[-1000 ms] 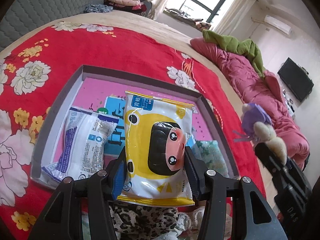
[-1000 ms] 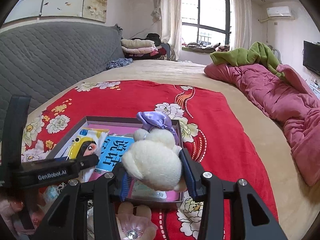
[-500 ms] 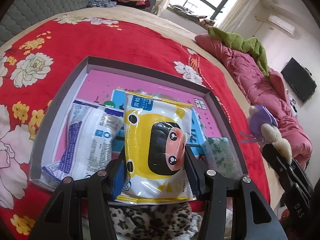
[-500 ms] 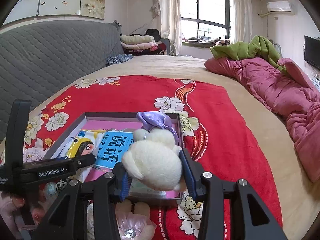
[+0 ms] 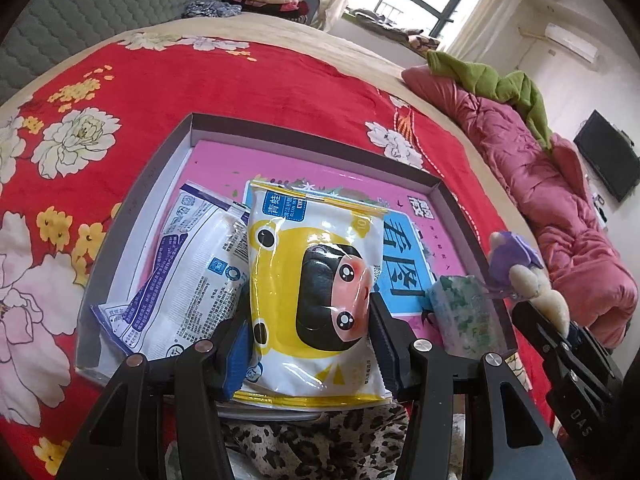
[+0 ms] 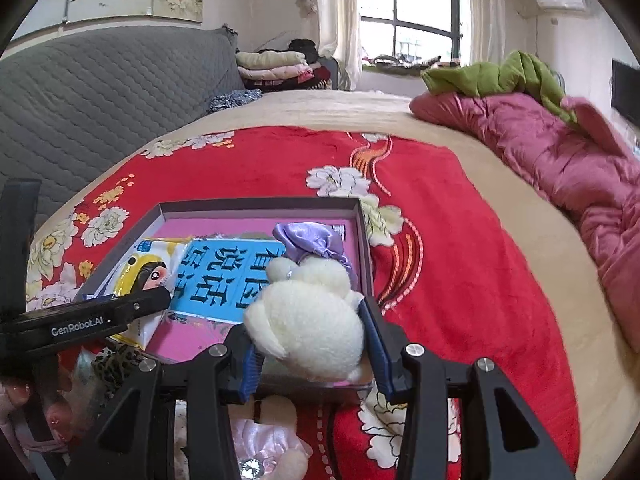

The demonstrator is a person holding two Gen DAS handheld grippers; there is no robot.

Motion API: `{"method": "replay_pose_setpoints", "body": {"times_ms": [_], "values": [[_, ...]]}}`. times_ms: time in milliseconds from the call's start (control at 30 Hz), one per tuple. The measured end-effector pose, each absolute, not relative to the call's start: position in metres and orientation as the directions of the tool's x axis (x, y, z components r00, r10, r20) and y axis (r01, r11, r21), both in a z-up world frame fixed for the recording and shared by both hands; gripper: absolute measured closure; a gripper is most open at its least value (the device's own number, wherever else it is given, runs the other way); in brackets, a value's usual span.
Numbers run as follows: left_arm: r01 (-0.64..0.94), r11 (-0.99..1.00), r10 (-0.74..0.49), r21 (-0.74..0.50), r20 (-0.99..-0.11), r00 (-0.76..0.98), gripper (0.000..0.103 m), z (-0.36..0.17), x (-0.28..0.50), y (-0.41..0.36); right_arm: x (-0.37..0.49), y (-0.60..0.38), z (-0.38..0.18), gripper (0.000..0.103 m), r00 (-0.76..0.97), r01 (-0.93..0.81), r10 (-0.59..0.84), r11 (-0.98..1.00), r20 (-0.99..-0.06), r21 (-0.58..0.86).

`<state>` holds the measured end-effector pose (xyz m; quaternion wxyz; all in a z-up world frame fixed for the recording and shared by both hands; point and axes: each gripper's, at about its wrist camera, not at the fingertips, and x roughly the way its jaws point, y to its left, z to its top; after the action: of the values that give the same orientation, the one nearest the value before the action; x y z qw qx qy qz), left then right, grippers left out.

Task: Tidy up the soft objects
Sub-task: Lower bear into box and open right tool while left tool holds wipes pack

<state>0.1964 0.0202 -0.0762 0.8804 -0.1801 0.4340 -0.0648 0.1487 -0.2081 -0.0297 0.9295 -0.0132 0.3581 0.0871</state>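
Wipes pack (image 5: 316, 300) clamped upright in left gripper (image 5: 312, 344) over the box's (image 5: 168, 152) near edge, long axis pointing into it; right gripper (image 6: 312, 344) pinches plush toy (image 6: 308, 320) above the near-right corner.

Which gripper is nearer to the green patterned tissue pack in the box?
Right. The right gripper, holding the cream plush toy, hangs just beside the green tissue pack. The left gripper, clamped on the yellow wipes pack, is further away, toward the box's middle.
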Motion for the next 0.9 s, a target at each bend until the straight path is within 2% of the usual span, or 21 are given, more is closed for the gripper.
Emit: {"method": "replay_pose_setpoints", "body": {"times_ms": [800, 833, 900], "values": [[-0.023, 0.939, -0.263, -0.344, -0.757, 0.598, 0.049, -0.079, 0.199, 0.016, 0.155, -0.212, -0.05, 0.056, 0.692, -0.141, 0.146, 0.988, -0.707, 0.065], [-0.022, 0.939, -0.264, -0.344, -0.757, 0.597, 0.049, -0.079, 0.199, 0.016, 0.155, -0.212, -0.049, 0.055, 0.693, -0.144, 0.149, 0.987, -0.705, 0.067], [-0.021, 0.94, -0.262, -0.341, -0.759, 0.596, 0.049, -0.08, 0.199, 0.016, 0.154, -0.213, -0.048, 0.045, 0.694, -0.144, 0.151, 0.987, -0.704, 0.069]]}}
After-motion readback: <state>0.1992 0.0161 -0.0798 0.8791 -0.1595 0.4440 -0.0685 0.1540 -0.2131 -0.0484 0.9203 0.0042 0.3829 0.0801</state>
